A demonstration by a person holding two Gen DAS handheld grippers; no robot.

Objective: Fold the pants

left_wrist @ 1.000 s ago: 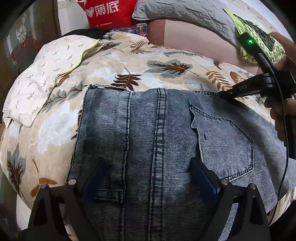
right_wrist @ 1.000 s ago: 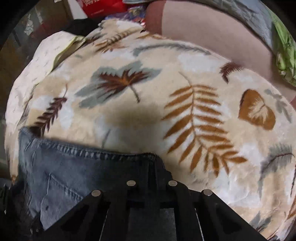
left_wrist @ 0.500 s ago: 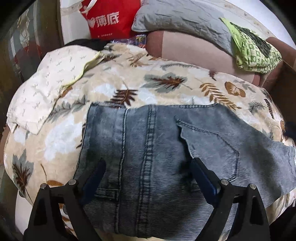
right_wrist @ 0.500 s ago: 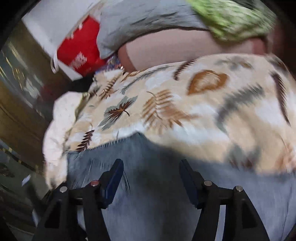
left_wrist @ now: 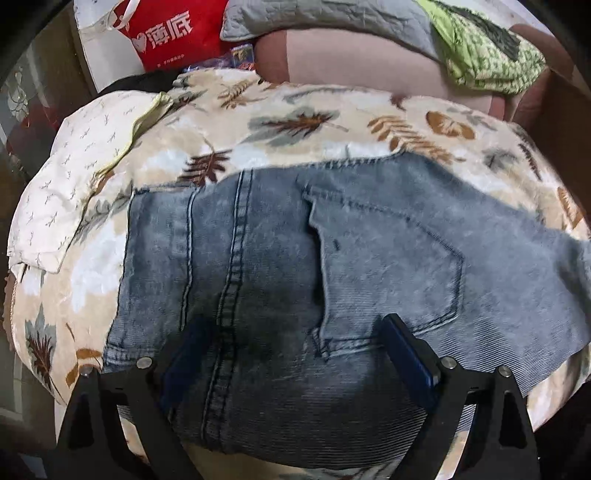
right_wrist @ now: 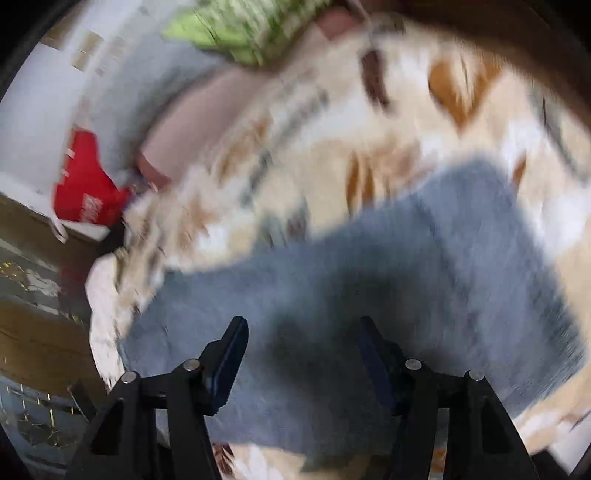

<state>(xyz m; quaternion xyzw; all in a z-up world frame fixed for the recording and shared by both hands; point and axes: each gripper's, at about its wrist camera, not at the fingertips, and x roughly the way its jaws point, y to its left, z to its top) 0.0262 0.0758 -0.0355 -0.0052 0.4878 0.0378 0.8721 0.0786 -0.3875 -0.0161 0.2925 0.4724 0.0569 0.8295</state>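
Note:
Folded blue denim pants (left_wrist: 369,240) lie flat on a cream blanket with a leaf print (left_wrist: 295,147), back pocket up and waistband toward the far side. My left gripper (left_wrist: 293,321) hovers over the near part of the pants, jaws wide open, with nothing pinched. The right wrist view is blurred by motion. In it my right gripper (right_wrist: 302,323) stands open above the pants (right_wrist: 424,258), its pads apart and gripping no cloth. The blanket (right_wrist: 369,129) fills the far side of that view.
A white patterned cloth (left_wrist: 81,166) lies on the blanket's left. Behind are a pinkish sofa back (left_wrist: 351,62), a grey quilted cushion (left_wrist: 332,18), a green cloth (left_wrist: 487,55) and a red bag (left_wrist: 173,33). The blanket drops off at the near edge.
My right gripper let go of the waistband, opened, and swung away to the right while rolling, leaving the left wrist view. My left gripper drew back a little and stayed open.

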